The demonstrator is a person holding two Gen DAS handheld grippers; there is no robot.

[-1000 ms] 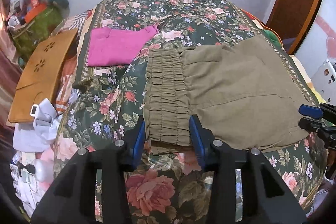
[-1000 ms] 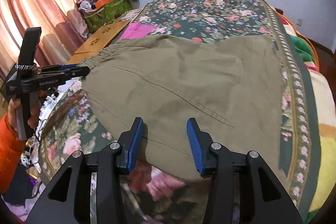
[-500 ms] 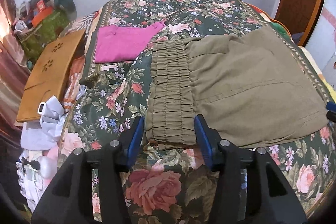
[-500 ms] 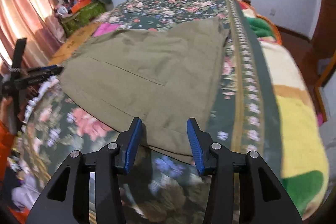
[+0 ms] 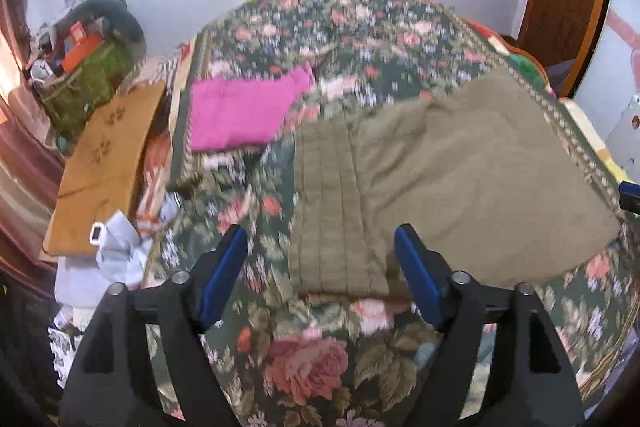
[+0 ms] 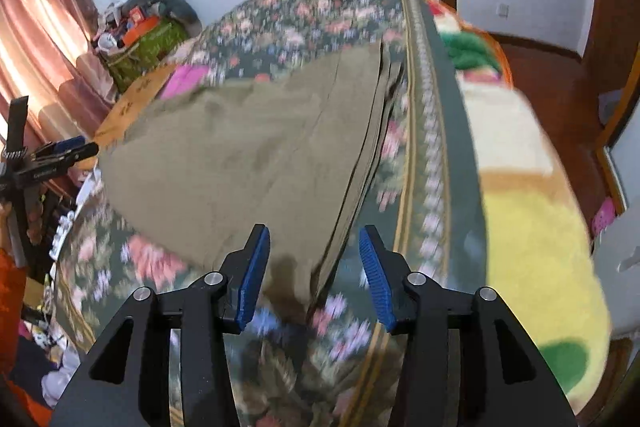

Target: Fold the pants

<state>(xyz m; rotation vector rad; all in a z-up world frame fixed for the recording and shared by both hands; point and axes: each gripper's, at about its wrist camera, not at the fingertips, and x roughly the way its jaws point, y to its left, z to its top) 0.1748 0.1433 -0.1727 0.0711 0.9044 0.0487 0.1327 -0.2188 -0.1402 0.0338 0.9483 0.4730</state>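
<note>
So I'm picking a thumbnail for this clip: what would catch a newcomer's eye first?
The olive pants spread flat across the floral bedspread, elastic waistband nearest the open left gripper. Next, the bright pink cloth lying beyond them toward the wall. In the right wrist view, the open right gripper hovers at the pants' near corner.
</note>
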